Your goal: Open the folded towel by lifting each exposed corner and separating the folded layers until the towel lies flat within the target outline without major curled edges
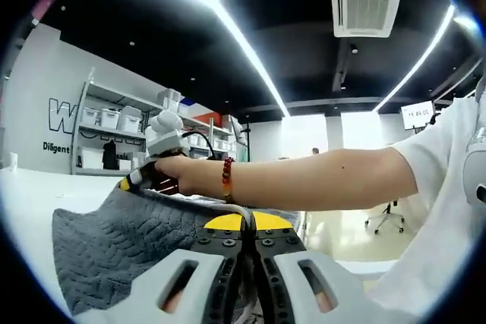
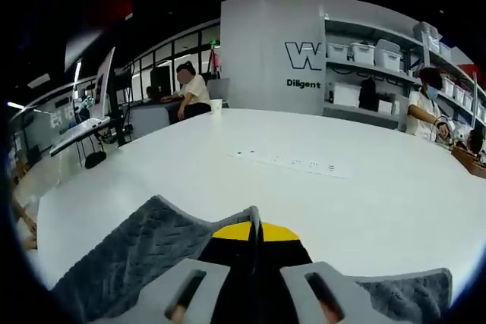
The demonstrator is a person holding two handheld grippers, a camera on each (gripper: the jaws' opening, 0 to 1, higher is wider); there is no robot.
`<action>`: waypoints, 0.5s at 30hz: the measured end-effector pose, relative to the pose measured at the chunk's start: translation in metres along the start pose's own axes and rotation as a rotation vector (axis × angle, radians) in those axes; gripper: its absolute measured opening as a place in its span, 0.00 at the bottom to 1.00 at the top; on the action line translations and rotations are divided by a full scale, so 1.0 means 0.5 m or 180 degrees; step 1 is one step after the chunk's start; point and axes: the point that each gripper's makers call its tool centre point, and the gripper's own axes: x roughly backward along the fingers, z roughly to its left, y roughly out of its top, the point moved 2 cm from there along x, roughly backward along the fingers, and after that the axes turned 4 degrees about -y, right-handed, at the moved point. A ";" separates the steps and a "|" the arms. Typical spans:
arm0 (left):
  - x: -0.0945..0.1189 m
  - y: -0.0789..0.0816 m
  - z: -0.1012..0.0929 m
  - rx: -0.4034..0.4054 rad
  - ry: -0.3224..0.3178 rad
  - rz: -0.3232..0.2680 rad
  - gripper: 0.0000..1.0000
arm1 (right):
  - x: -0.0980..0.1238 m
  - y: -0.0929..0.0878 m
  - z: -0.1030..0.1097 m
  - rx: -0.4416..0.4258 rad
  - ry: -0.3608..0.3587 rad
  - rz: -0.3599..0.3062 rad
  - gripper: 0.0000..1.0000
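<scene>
Both of your tools are pinching the grey towel (image 1: 114, 252) and holding it up off the white bench (image 2: 319, 187), which is the hold you want for pulling folded layers apart: two separate grips let the cloth hang and open between them. In the left gripper view, your left tool (image 1: 244, 244) has its jaws pressed together on an edge of the towel, with the quilted fabric draping away to the left below it. Further along that same edge, your right hand (image 1: 178, 174) reaches across with the other tool and seems to clamp the cloth near its far corner, though the contact is small and partly hidden by the hand. In the right gripper view, your right tool (image 2: 254, 244) is likewise closed, with grey fabric bunched to either side of the jaws. From here the towel looks partly lifted and not yet flat, so I judge you are mid-unfolding. A faint row of marks (image 2: 292, 163) lies on the bench ahead; it may belong to the target outline, but I cannot be sure. Around you are shelves with storage bins (image 2: 372, 55), people at the far side, and long ceiling lights (image 1: 228, 28).
</scene>
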 end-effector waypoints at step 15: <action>0.021 0.023 0.014 -0.0026 0.0033 -0.0038 0.00 | 0.004 0.030 -0.003 -0.0023 -0.0093 -0.0077 0.00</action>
